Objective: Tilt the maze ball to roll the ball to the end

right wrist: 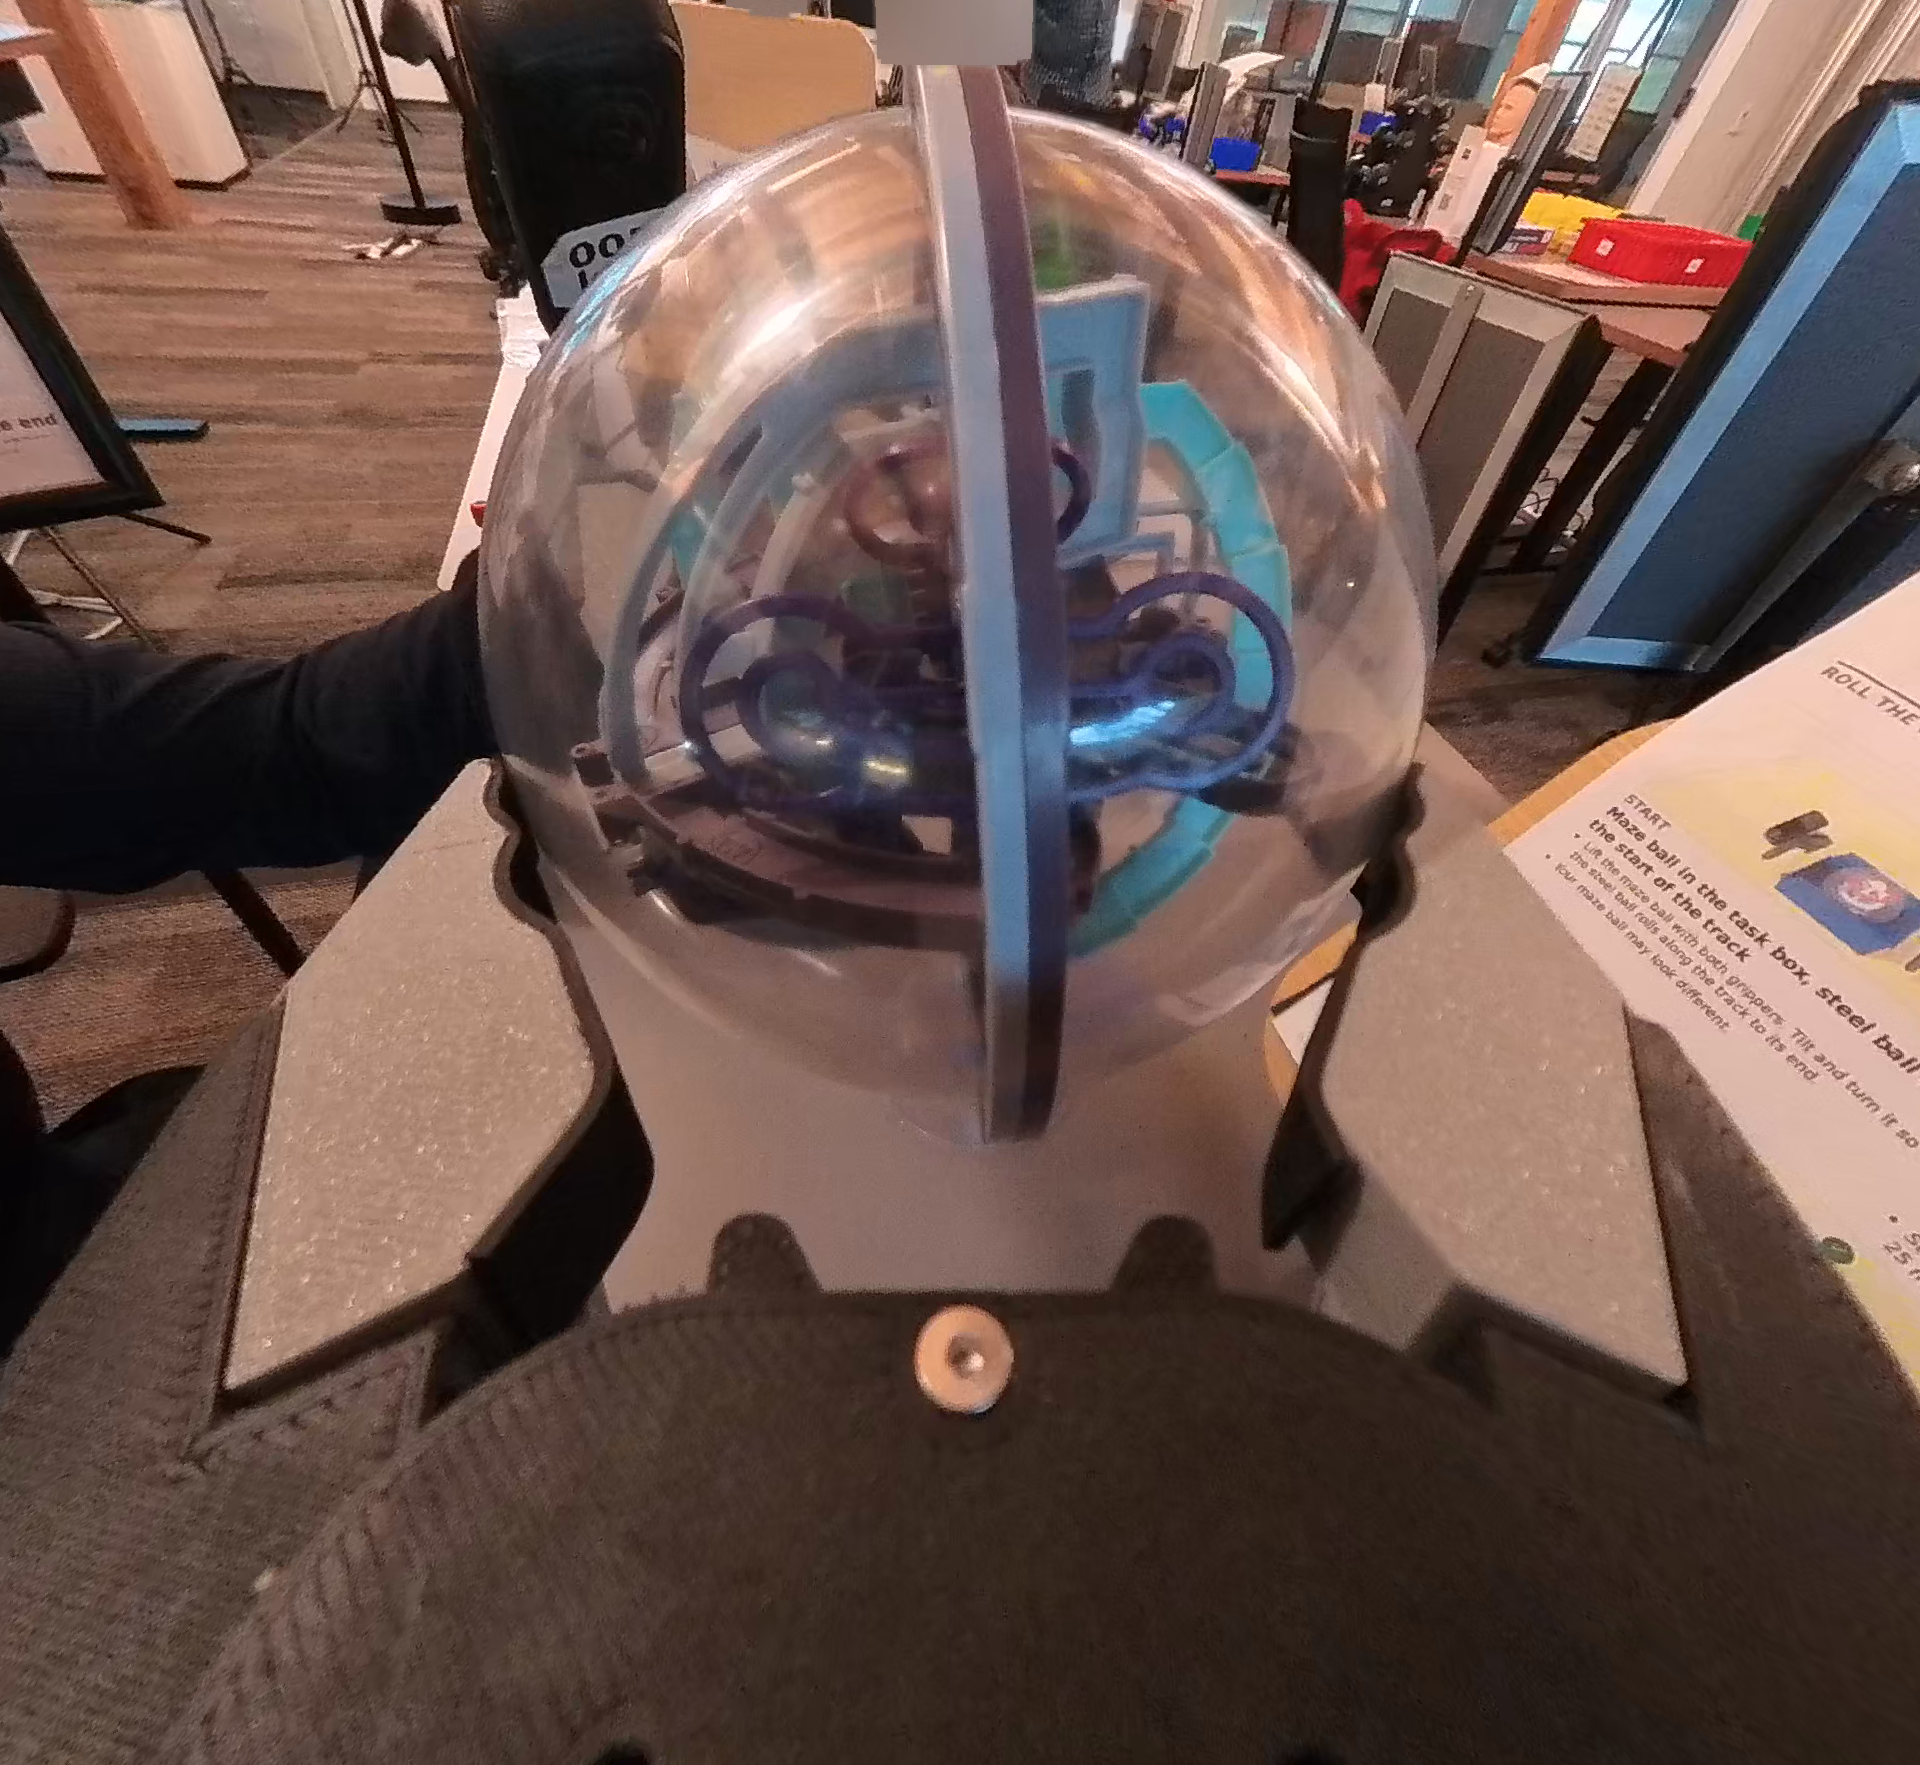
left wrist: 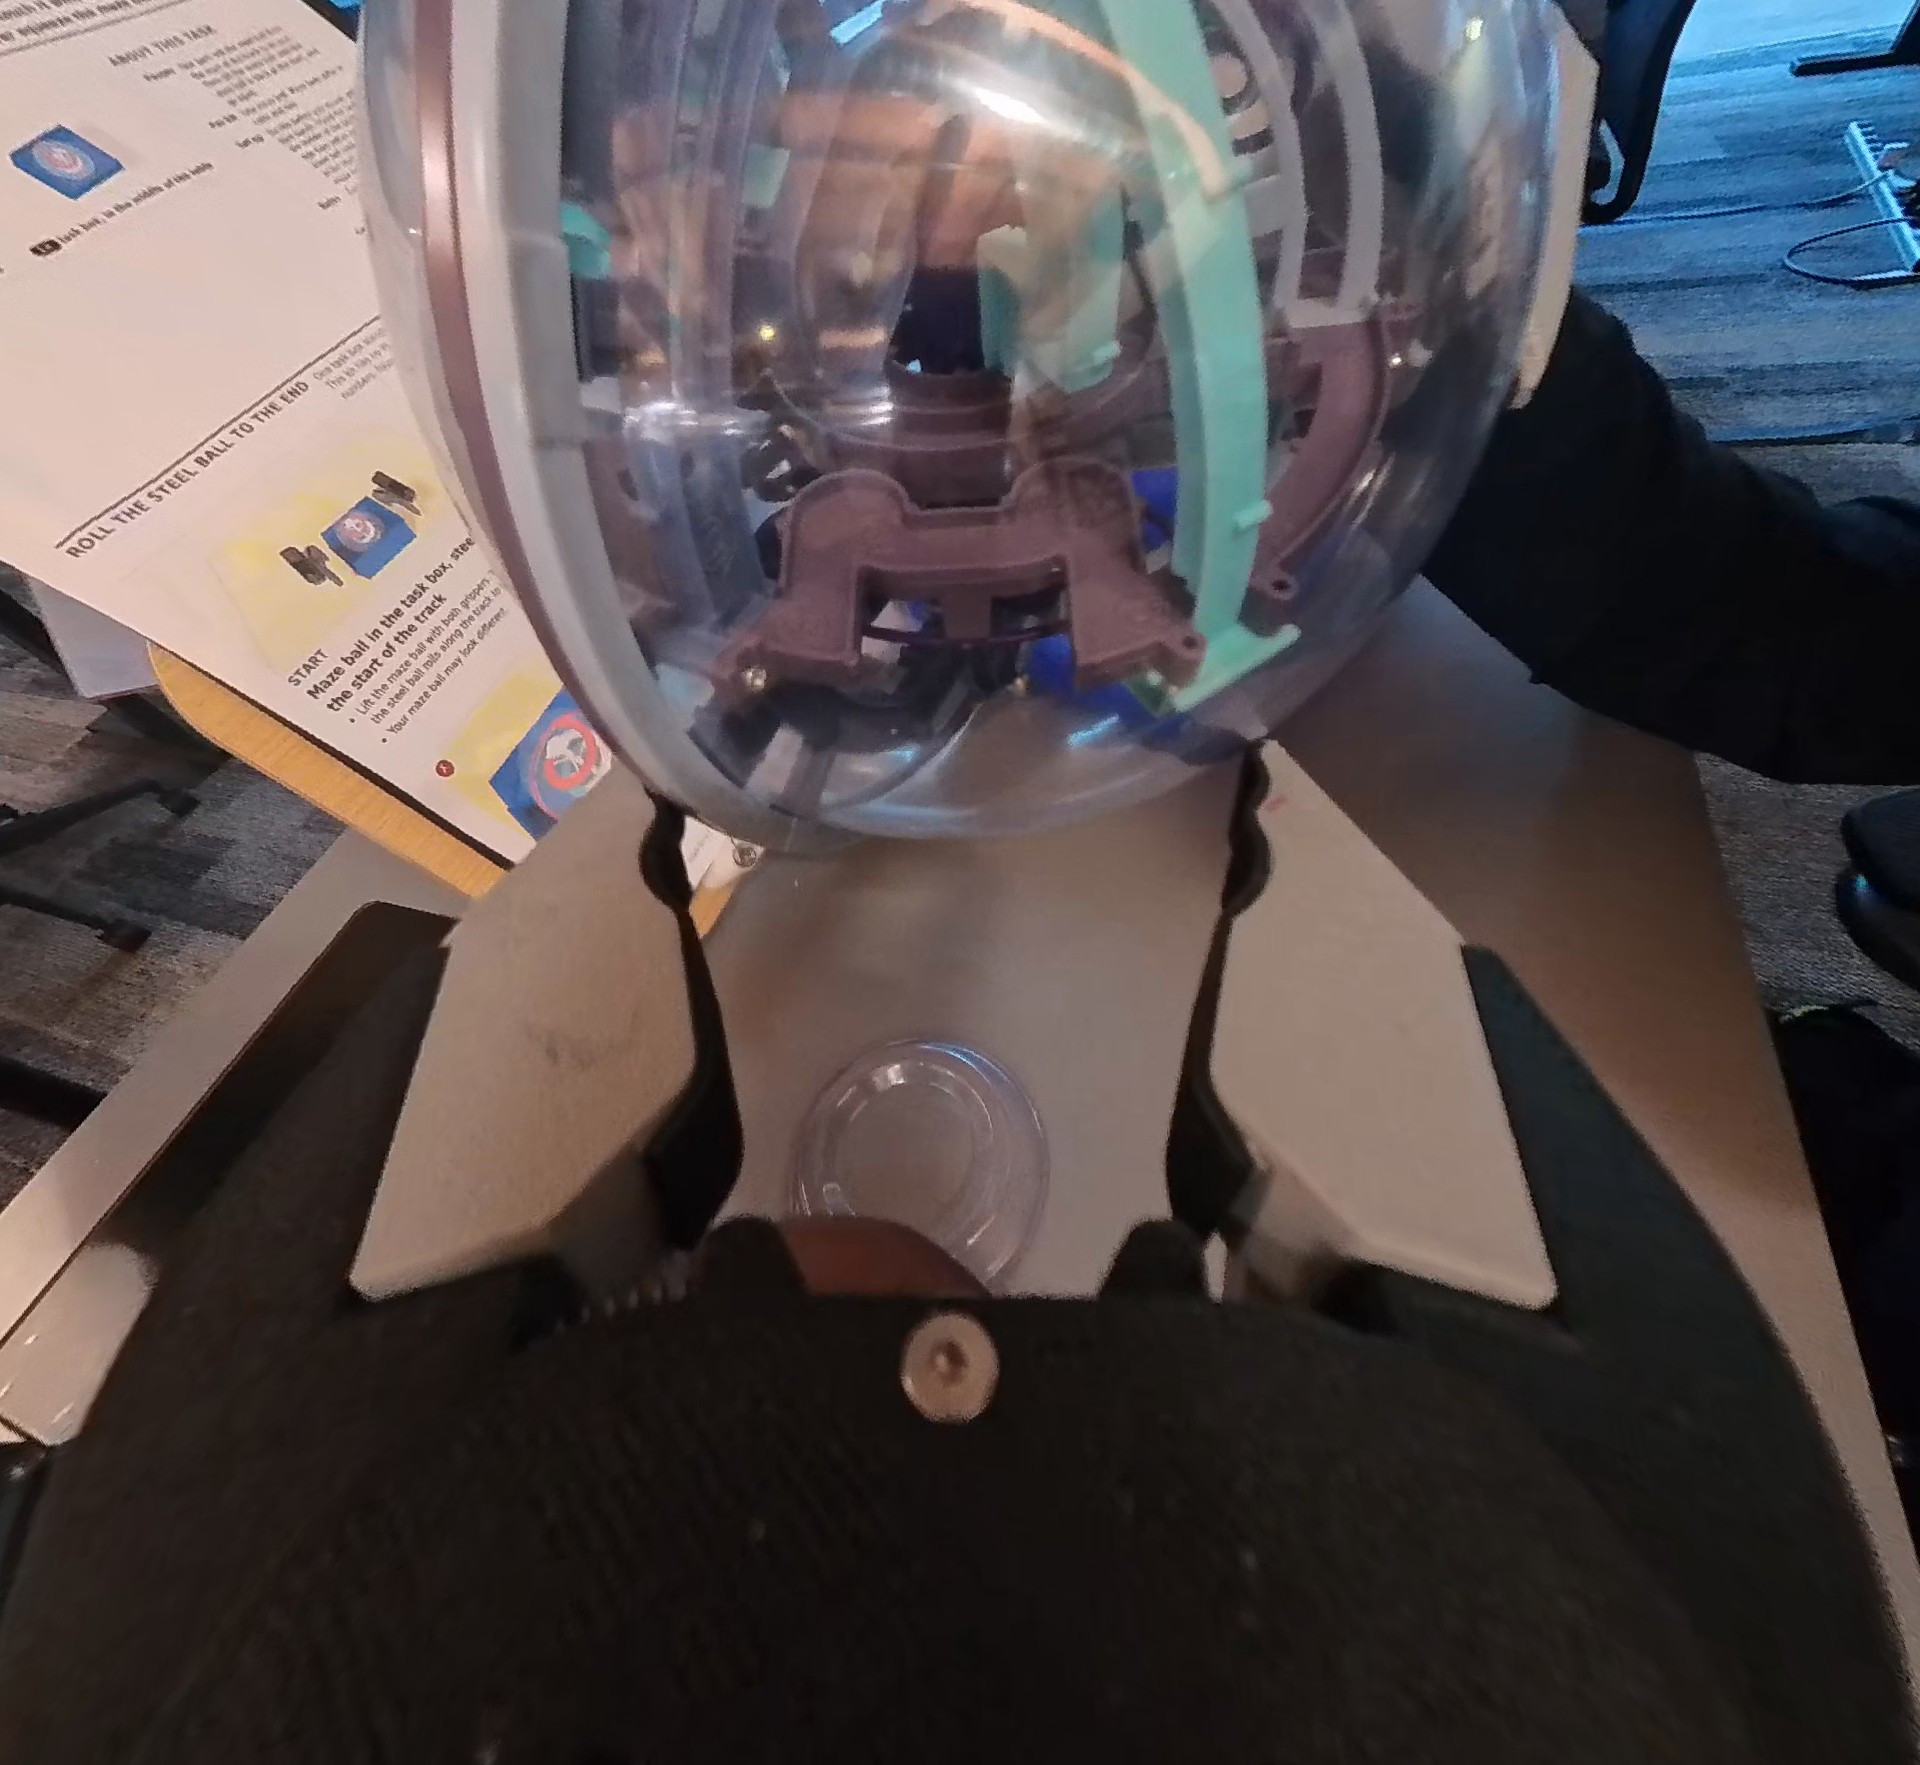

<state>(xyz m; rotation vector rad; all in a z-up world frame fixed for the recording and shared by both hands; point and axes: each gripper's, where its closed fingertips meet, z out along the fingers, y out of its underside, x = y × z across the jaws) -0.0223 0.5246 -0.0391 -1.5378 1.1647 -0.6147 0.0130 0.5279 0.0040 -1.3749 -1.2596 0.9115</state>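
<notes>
The maze ball point(left wrist: 935, 313) is a clear sphere with a grey seam ring and teal, purple and blue tracks inside. It is held up above the grey table point(left wrist: 935, 967). My left gripper point(left wrist: 956, 811) has its black fingertips point(left wrist: 665, 842) pressed on the ball's lower part, one on each side. In the right wrist view the ball point(right wrist: 831, 468) sits between the fingers of my right gripper point(right wrist: 951, 842), whose tips point(right wrist: 1387, 853) touch its sides. The seam ring point(right wrist: 997, 572) stands upright. I cannot pick out the small steel ball among the tracks.
A clear round stand ring point(left wrist: 920, 1144) lies on the table under the ball. A printed instruction sheet point(left wrist: 208, 313) lies to the left, and shows at the right in the right wrist view point(right wrist: 1766, 884). A dark sleeve point(right wrist: 208, 728) reaches in. Office chairs and desks stand behind.
</notes>
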